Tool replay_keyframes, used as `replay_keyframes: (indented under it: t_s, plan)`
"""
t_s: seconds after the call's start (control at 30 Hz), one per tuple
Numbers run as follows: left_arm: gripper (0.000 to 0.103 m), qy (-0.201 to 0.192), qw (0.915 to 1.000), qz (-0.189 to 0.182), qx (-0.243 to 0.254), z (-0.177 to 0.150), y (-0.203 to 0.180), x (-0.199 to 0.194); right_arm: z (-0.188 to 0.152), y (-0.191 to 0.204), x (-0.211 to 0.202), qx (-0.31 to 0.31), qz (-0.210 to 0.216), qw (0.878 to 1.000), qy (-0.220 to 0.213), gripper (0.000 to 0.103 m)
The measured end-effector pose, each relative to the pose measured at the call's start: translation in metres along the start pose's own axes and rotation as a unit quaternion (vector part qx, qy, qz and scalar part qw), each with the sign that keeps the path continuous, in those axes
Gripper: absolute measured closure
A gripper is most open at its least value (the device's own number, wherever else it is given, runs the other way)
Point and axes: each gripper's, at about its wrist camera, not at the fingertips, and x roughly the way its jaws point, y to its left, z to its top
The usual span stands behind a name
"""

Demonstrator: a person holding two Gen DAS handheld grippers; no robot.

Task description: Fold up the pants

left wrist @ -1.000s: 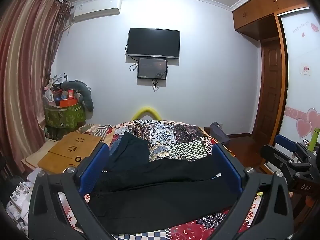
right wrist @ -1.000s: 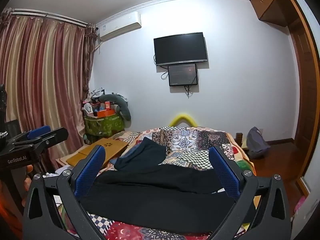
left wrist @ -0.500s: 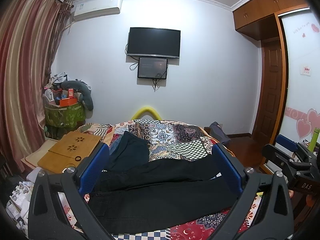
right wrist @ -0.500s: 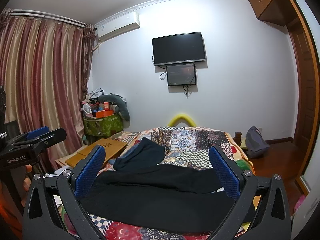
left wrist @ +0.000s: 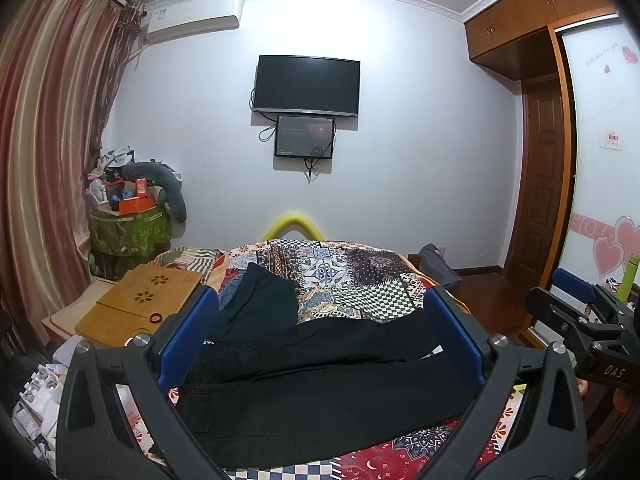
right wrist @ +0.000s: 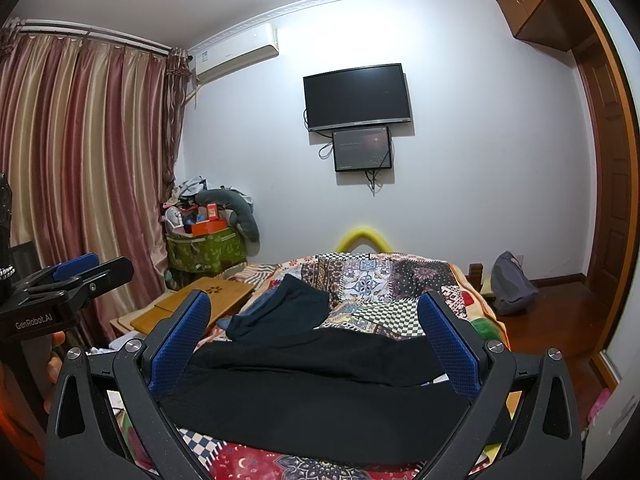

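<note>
Black pants lie spread sideways across the near end of a bed with a patchwork cover; they also show in the right wrist view. The two legs lie roughly side by side. My left gripper is open and empty, held above the pants. My right gripper is open and empty, also above the pants. The right gripper shows at the right edge of the left wrist view. The left gripper shows at the left edge of the right wrist view.
A second dark garment lies further up the bed on the left. A wooden lap desk sits left of the bed, a cluttered green bin behind it. A grey bag is on the floor right.
Both views have shifted only slightly; the grippers stay open and the pants have not moved.
</note>
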Motion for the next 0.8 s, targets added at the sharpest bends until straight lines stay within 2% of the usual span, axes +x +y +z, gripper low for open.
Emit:
replay_keyframes:
  t_s: [0.8]
  plan:
    - [0.000,0.001,1.0000,-0.002,0.001,0.0006,-0.0033,0.0011,-0.0006,0.0005,0.0013,0.000,0.000,1.000,0.001,0.000]
